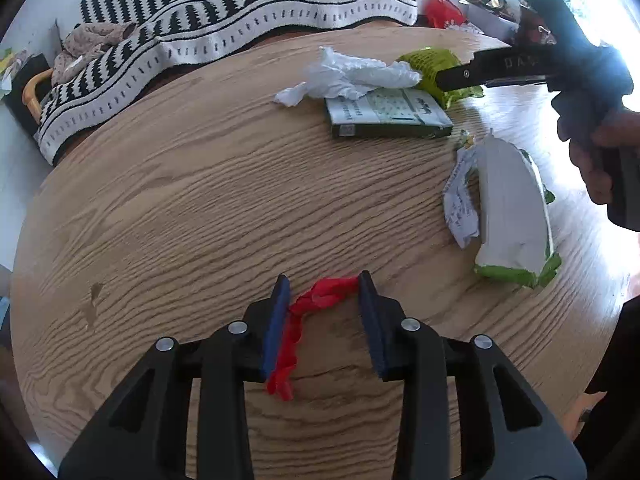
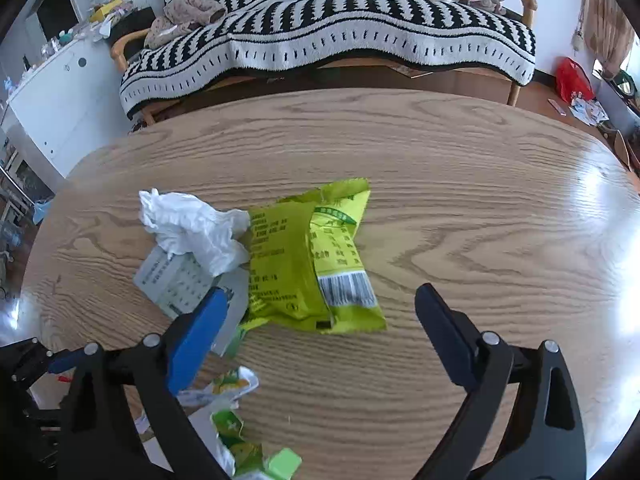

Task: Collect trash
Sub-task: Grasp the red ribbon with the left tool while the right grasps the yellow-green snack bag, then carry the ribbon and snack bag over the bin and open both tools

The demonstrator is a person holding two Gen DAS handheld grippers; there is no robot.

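I'm looking down at a round wooden table (image 1: 180,208) w/ trash scattered on it. My left gripper (image 1: 324,284) points steeply down near the table's near edge. A red scrap (image 1: 316,300), crumpled and twisted, lies between its two blue pads (image 1: 276,328); one end touches the tip of the right pad, the rest runs along the left pad. The jaws are partly closed round it w/ a gap left in the middle, so I can't tell if it's truly gripped or just touched.

My right gripper (image 2: 320,304) is released, jaws wide apart, hovering over a green snack bag (image 2: 288,264) that lies flat around the table's centre, barcode side up. The bag's near end sits between the open fingers; neither pad touches it. In the left view that gripper reaches in from the right edge, a hand (image 1: 600,152) round its handle.

A crumpled white tissue (image 2: 188,228) rests against the bag's left side, overlapping a small printed box (image 2: 176,284) just nearer me. The left finger (image 2: 196,340) of the right gripper hangs above that box. Towards the table's right edge in the left view lies a torn white-and-green wrapper (image 1: 512,208) w/ a crumpled paper slip (image 1: 460,196) beside it.

Beyond the table's far edge stands a bench draped w/ a black-and-white striped blanket (image 2: 320,32).
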